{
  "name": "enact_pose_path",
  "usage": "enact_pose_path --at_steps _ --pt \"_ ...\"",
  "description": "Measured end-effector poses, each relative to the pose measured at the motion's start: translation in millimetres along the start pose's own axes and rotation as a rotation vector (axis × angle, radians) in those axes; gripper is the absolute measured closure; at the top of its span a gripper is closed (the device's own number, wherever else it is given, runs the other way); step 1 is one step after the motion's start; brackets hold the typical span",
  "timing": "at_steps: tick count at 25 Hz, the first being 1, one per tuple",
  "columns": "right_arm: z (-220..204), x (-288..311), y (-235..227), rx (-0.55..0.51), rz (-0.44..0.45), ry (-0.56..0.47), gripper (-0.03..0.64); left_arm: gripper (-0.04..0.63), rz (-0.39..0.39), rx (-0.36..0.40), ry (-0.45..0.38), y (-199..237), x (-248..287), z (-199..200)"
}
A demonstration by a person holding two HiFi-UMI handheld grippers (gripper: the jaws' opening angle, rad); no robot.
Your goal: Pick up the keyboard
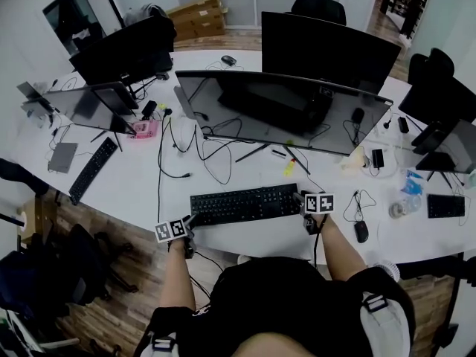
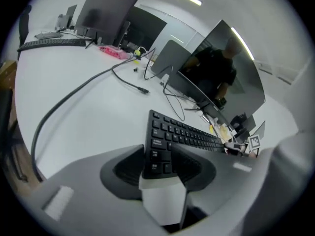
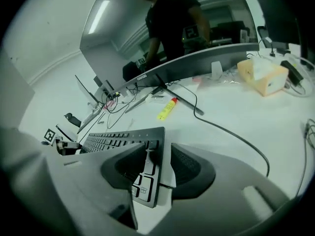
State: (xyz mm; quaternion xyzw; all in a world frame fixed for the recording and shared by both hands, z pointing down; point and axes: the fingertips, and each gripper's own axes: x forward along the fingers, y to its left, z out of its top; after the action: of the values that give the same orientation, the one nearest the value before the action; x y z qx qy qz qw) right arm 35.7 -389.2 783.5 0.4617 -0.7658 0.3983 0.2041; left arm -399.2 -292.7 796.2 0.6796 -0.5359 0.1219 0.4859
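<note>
Step in hand: seating both tongs on the keyboard [image 1: 244, 204] before any lift. This is a judgement from how they stand at its two short ends.
Doing it well, left end: push the left tongs [image 1: 190, 220] far enough in that the pads cover the frame and not just the outer key column, then close squarely.
Doing it well, both ends: close the two at about the same time and raise them level. The keyboard is long and thin, so it is likely to tip or twist if one end rises first.
Doing it well, right end: keep the right tongs [image 1: 301, 198] on the keyboard's edge and clear of the mouse [image 1: 361, 231], which lies on the worktop [image 1: 134, 192] to the keyboard's right.
Left tongs, state: jaws spread wide and gripping nothing. The keyboard's left end sits between them, and neither pad is seen to press.
Keyboard, place: flat on the white worktop, just in front of the wide curved monitor [image 1: 282, 114], with its long side across the person.
Right tongs, state: jaws also wide apart and holding nothing. The keyboard's right corner lies between the pads.
</note>
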Motion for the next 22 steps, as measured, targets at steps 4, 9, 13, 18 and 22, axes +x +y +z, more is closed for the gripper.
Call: enact_pose_path --at_steps 4,9,13,18,22 --pt "-6.6 5.7 0.9 -0.001 0.012 0.037 0.486 0.414 0.009 0.053 0.090 -0.4 10.5 -8.1" --pt "-7.8 10.8 0.7 0.124 0.098 0.058 0.510 0.414 -0.012 0.076 0.139 2.5 15.3 -6.6" --pt "-6.7 12.5 2.4 0.178 0.115 0.060 0.522 0.414 0.007 0.085 0.163 3.4 10.8 -10.2" --pt "11.1 -6.9 7.5 0.155 0.148 -0.005 0.525 0.414 -0.040 0.104 0.089 -15.8 -8.6 1.8" --pt "56.1 -35.6 24.6 0.090 0.191 -0.123 0.526 0.414 -0.075 0.189 -0.010 -43.9 -27.8 42.9"
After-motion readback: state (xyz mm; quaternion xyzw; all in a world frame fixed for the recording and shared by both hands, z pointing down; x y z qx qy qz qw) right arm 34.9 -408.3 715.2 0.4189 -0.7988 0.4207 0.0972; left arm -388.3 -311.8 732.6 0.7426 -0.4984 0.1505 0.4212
